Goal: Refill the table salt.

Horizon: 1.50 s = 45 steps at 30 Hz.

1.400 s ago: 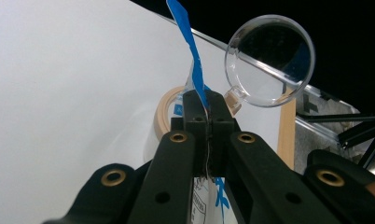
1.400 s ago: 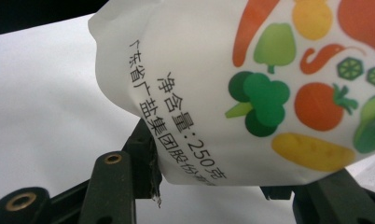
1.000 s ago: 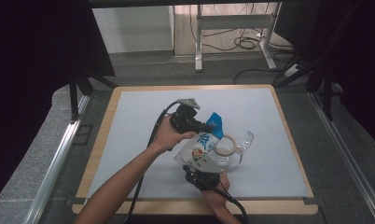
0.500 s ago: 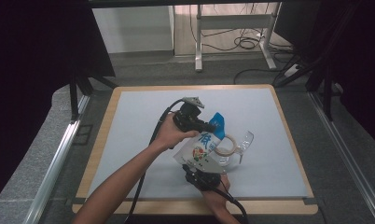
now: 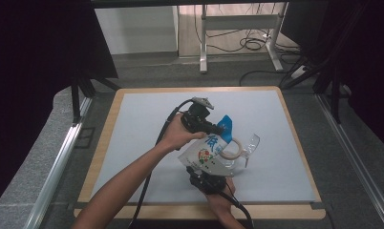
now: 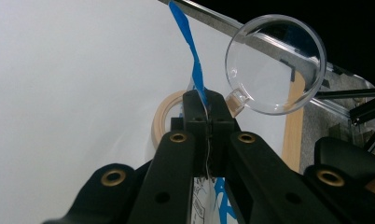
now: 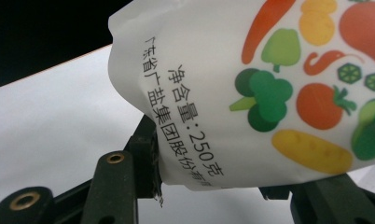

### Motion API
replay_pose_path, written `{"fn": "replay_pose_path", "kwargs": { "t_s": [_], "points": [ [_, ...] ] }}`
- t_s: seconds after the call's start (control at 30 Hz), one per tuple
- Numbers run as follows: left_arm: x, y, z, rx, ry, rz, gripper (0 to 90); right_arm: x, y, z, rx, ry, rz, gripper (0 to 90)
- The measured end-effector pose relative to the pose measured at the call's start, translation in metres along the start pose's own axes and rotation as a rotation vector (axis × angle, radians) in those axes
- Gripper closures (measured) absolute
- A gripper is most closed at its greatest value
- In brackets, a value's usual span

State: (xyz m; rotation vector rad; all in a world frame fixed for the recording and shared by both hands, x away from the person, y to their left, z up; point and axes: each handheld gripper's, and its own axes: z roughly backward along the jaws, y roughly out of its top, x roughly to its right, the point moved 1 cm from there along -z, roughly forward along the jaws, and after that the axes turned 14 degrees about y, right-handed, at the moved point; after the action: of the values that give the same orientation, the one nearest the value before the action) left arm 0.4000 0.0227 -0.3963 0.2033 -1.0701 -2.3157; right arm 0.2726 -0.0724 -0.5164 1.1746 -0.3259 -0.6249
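Note:
A white pouch point(image 5: 207, 152) printed with vegetables point(image 7: 279, 84) stands tilted at the middle of the mat. My left gripper point(image 5: 218, 128) is shut on its blue top edge point(image 6: 195, 70), with the jaws pressed together on the thin film point(image 6: 205, 100). From the near side, my right gripper point(image 5: 205, 172) is shut on the pouch's bottom, one jaw on each side of it point(image 7: 223, 179). A tan tape roll point(image 5: 232, 149) and a clear plastic cup point(image 5: 247, 145) lie just right of the pouch, and the cup's round rim point(image 6: 275, 65) appears beyond the left jaws.
A pale grey mat point(image 5: 133, 138) covers a wooden-edged board point(image 5: 104, 143). Metal rails point(image 5: 56, 162) run along both sides. Cables trail from both grippers toward the near edge. A table frame and floor cables point(image 5: 250, 45) stand beyond the far edge.
My left gripper has drifted slightly right with the pouch's blue top still pinched. The right gripper has stayed put under the pouch.

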Motion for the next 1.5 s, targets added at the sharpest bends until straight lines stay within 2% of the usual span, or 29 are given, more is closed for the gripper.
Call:
{"fn": "replay_pose_path", "kwargs": {
  "t_s": [0.33, 1.1, 1.5],
  "points": [
    [-0.002, 0.004, -0.004, -0.015, -0.012, 0.006, 89.9, 0.0, 0.005, -0.001, -0.001, -0.002, -0.008, 51.9],
    [-0.001, 0.011, -0.011, -0.041, -0.017, -0.022, 89.9, -0.001, 0.014, -0.001, 0.016, 0.009, -0.028, 51.9],
    [-0.001, 0.012, -0.013, -0.047, -0.018, -0.024, 89.9, 0.0, 0.015, -0.001, 0.017, 0.003, -0.028, 52.0]
  ]
}}
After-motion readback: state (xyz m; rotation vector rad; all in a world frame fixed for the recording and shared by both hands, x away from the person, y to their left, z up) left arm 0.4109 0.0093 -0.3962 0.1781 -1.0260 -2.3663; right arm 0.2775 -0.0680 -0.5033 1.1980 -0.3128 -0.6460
